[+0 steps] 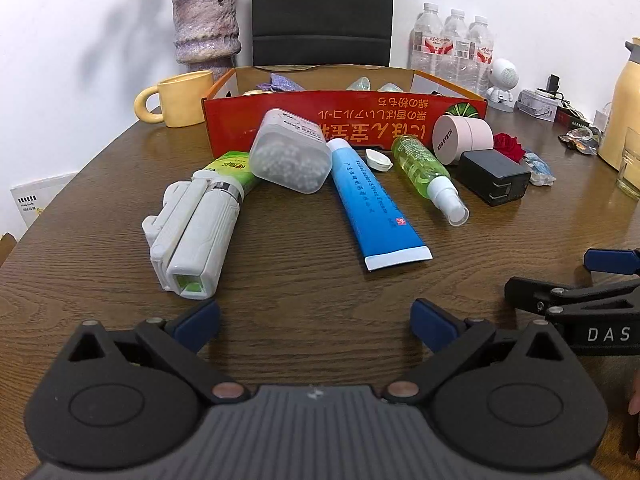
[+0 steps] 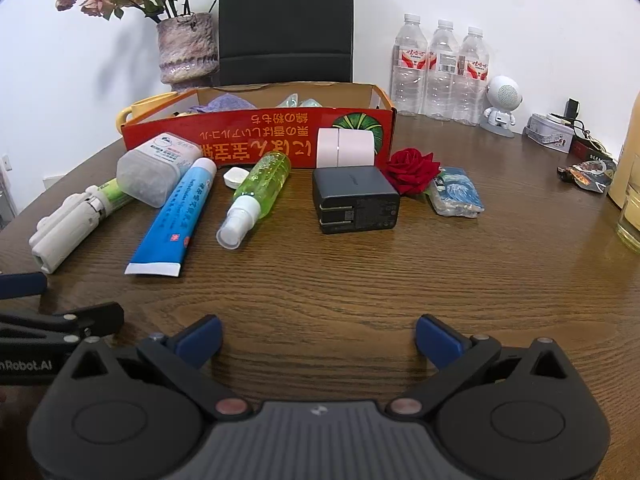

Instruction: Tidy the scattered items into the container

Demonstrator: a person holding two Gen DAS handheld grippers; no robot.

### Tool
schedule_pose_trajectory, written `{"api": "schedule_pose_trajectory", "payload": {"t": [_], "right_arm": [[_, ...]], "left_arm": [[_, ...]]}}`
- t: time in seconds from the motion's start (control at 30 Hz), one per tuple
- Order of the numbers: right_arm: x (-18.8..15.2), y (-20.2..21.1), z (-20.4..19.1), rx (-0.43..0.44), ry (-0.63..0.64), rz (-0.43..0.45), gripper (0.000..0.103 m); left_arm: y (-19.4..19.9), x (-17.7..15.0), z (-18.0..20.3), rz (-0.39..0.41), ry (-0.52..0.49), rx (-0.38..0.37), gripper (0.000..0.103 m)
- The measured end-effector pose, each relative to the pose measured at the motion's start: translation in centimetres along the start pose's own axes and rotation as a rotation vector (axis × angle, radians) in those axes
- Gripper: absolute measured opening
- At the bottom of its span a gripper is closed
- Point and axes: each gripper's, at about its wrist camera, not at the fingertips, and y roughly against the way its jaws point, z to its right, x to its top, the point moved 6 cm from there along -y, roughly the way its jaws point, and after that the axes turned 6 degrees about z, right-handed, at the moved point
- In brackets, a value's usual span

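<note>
A red cardboard box (image 1: 348, 114) (image 2: 224, 136) stands open at the back of the table. In front of it lie a white folded stand (image 1: 192, 236) (image 2: 64, 224), a clear jar of beads (image 1: 290, 152) (image 2: 154, 168), a blue tube (image 1: 374, 204) (image 2: 176, 216), a green spray bottle (image 1: 426, 172) (image 2: 258, 188), a pink round case (image 1: 460, 138) (image 2: 346, 148), a black charger (image 1: 494, 176) (image 2: 356, 200), a red rose (image 2: 412, 170) and a tissue pack (image 2: 456, 192). My left gripper (image 1: 316, 320) and right gripper (image 2: 318, 340) both hover open near the front edge, holding nothing.
A yellow mug (image 1: 176, 98) and a vase (image 1: 206, 28) stand back left. A black chair (image 1: 322, 12) sits behind the box. Water bottles (image 2: 440, 68), a white robot figure (image 2: 502, 106) and small clutter (image 2: 552, 132) fill the back right. A glass (image 2: 630, 216) is at the right edge.
</note>
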Motion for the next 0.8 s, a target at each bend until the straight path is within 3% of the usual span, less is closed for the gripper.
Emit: {"api": "schedule_pose_trajectory", "payload": {"t": [0.8], "right_arm": [[0.06, -0.06, -0.10, 0.003, -0.004, 0.001, 0.103]], "left_arm": [[-0.09, 0.13, 0.28, -0.001, 0.008, 0.011, 0.103]]}}
